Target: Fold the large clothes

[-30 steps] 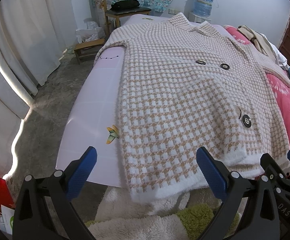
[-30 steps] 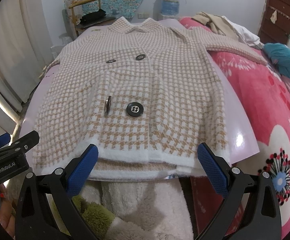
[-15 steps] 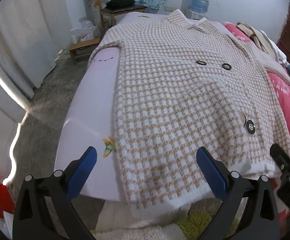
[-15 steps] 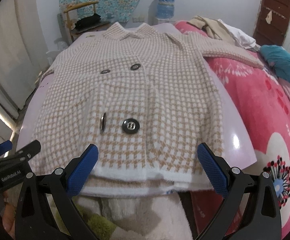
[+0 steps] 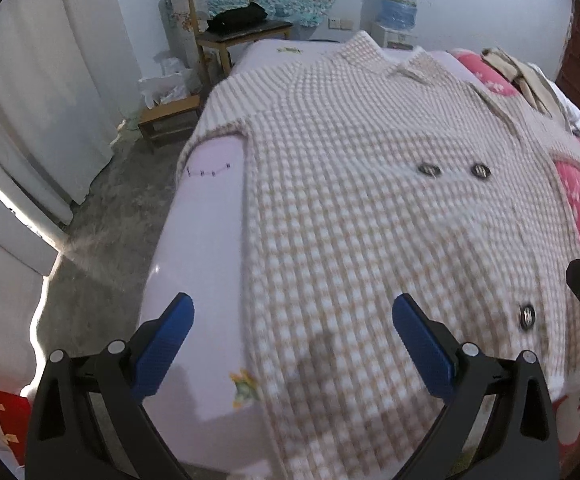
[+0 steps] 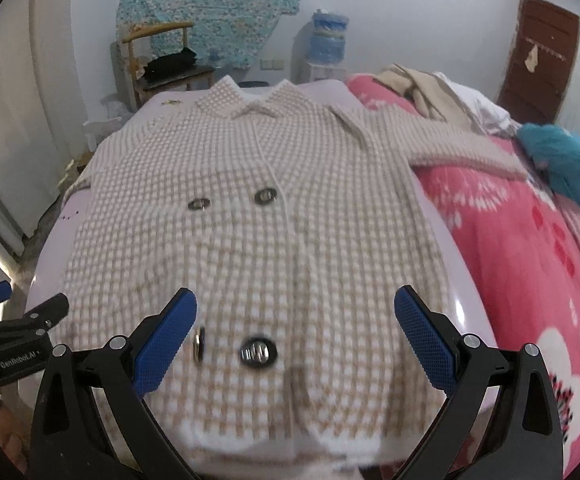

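Both my left tool [image 5: 292, 334] and right tool [image 6: 294, 330] gape empty above the checked coat [image 6: 258, 240]; pinching one fuzzy layer could drag it crooked.

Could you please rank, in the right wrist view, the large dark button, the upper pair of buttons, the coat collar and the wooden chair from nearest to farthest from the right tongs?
From the right tongs:
1. Large dark button, between the fingers.
2. Upper pair of buttons, mid-coat.
3. Coat collar, far end.
4. Wooden chair, back left by the wall.
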`<action>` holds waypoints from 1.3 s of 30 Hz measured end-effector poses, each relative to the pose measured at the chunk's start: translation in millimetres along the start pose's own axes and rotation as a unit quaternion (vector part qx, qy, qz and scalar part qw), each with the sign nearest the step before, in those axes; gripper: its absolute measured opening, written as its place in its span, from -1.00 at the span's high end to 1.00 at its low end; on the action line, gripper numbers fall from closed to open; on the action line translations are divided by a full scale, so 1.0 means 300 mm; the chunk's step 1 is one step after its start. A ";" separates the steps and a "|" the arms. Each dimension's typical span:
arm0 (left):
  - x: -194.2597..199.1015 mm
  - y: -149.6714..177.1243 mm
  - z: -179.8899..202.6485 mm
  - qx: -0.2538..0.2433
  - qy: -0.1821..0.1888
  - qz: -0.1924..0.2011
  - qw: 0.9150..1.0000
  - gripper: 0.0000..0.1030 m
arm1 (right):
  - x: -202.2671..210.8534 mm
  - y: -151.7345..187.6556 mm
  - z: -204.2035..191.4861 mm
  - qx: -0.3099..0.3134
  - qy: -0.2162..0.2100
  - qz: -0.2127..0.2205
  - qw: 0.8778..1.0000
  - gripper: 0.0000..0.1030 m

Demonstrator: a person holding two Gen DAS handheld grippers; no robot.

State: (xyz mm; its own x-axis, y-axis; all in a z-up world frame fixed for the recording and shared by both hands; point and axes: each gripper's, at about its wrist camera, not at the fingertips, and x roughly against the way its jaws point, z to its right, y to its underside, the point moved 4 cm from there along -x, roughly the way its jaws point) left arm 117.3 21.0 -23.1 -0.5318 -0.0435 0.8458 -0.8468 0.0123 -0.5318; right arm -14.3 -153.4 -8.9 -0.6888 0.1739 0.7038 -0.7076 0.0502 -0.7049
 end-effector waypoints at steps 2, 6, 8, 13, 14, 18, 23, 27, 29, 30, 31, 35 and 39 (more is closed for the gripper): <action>-0.003 -0.031 -0.015 0.004 0.002 0.014 1.000 -0.90 | -0.017 -0.035 -0.016 0.007 -0.008 0.009 1.000 -0.85; -0.010 -0.096 -0.049 0.001 0.022 0.052 0.998 -0.90 | -0.059 -0.105 -0.061 0.026 -0.032 0.024 0.999 -0.85; -0.017 -0.118 -0.074 0.006 0.044 0.068 0.997 -0.90 | -0.083 -0.136 -0.090 0.034 -0.054 0.024 0.998 -0.85; -0.039 -0.166 -0.153 0.033 0.104 0.102 0.989 -0.90 | -0.129 -0.201 -0.171 0.053 -0.109 0.029 0.992 -0.85; -0.047 -0.179 -0.174 0.041 0.107 0.102 0.988 -0.90 | -0.140 -0.212 -0.191 0.058 -0.118 0.030 0.991 -0.85; -0.069 -0.218 -0.275 0.095 0.133 0.114 0.980 -0.90 | -0.173 -0.236 -0.264 0.074 -0.147 0.022 0.986 -0.85; -0.151 -0.266 -0.457 0.201 0.159 0.101 0.961 -0.90 | -0.203 -0.233 -0.323 0.099 -0.161 0.004 0.982 -0.84; -0.318 -0.272 -0.629 0.336 0.225 0.043 0.914 -0.90 | -0.232 -0.224 -0.328 0.104 -0.159 -0.010 0.982 -0.84; -0.447 -0.233 -0.701 0.428 0.299 -0.006 0.853 -0.89 | -0.255 -0.225 -0.324 0.102 -0.156 -0.020 0.982 -0.84; -0.495 -0.208 -0.721 0.463 0.325 -0.023 0.824 -0.89 | -0.262 -0.224 -0.322 0.101 -0.153 -0.024 0.983 -0.84; -0.543 -0.186 -0.741 0.495 0.349 -0.039 0.795 -0.89 | -0.275 -0.224 -0.318 0.102 -0.150 -0.028 0.983 -0.84; -0.731 -0.089 -0.780 0.592 0.404 -0.091 0.692 -0.89 | -0.290 -0.225 -0.325 0.104 -0.139 -0.034 0.984 -0.84; -0.852 -0.052 -0.795 0.641 0.453 -0.112 0.610 -0.89 | -0.298 -0.227 -0.334 0.105 -0.132 -0.039 0.985 -0.84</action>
State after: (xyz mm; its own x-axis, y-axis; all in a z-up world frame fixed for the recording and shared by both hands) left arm 263.3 270.3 -220.5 -0.6851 0.6755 0.2726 -0.5029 -0.7094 0.4939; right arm 111.3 -73.9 -32.5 -0.6284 -0.0852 0.7732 -0.7581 -0.1556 -0.6333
